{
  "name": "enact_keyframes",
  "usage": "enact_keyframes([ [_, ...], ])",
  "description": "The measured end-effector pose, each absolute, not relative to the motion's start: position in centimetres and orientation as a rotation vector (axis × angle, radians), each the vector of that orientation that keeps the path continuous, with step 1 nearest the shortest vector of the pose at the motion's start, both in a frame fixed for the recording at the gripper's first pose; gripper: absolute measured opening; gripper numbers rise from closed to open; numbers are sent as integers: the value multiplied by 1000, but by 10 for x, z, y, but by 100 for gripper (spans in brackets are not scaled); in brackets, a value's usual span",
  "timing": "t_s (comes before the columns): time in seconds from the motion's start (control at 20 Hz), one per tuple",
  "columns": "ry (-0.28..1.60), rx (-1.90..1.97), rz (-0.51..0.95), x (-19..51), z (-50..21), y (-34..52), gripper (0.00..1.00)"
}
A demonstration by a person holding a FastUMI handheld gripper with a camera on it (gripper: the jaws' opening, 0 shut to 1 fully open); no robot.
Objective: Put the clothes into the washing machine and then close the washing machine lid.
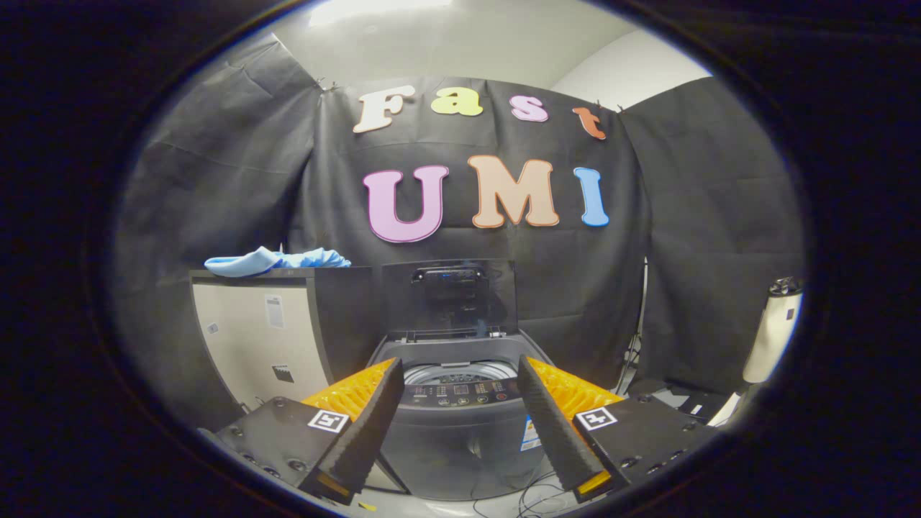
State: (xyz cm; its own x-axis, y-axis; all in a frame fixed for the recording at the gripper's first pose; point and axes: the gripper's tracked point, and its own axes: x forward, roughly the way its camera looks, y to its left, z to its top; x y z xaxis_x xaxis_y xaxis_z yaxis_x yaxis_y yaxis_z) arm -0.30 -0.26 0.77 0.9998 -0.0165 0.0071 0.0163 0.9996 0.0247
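Black cloth point(237, 194) hangs as the booth's wall behind the scene, with a pale ceiling point(460, 43) above it and a strip of light floor at the bottom, where thin cables point(536, 500) trail. Against the cloth stands a top-loading washing machine point(460, 432), dark grey, seen from the front and slightly above. Its lid point(450, 295) is raised upright at the back, leaving the mouth of the drum point(460, 372) uncovered; a control panel point(460, 394) with small lit marks runs along the front edge of the top. Just beside the machine, on the left, stands a cabinet point(252, 345) with a pale front and a dark top. The clothes point(277, 260), a crumpled light-blue heap, lie on the cabinet's top, well apart from the drum and from the gripper point(457, 374). The gripper hovers in front of the washing machine with its two fingers point(370, 424) spread wide and nothing between them; the machine's front shows through the gap, and the drum mouth lies just beyond the fingertips. Each finger carries a square printed marker point(328, 421) on its base. At the far right, near the cloth, a cream-coloured object with a dark top point(773, 331) stands; its kind cannot be told.
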Motion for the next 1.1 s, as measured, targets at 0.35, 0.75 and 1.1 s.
enact_keyframes([
  [0.35, 29, 25, -56, 2, 16, 4, 99],
  [0.75, 63, 92, -93, 44, 75, 53, 97],
  [1.1, 127, 252, 10, 107, 138, 159, 97],
])
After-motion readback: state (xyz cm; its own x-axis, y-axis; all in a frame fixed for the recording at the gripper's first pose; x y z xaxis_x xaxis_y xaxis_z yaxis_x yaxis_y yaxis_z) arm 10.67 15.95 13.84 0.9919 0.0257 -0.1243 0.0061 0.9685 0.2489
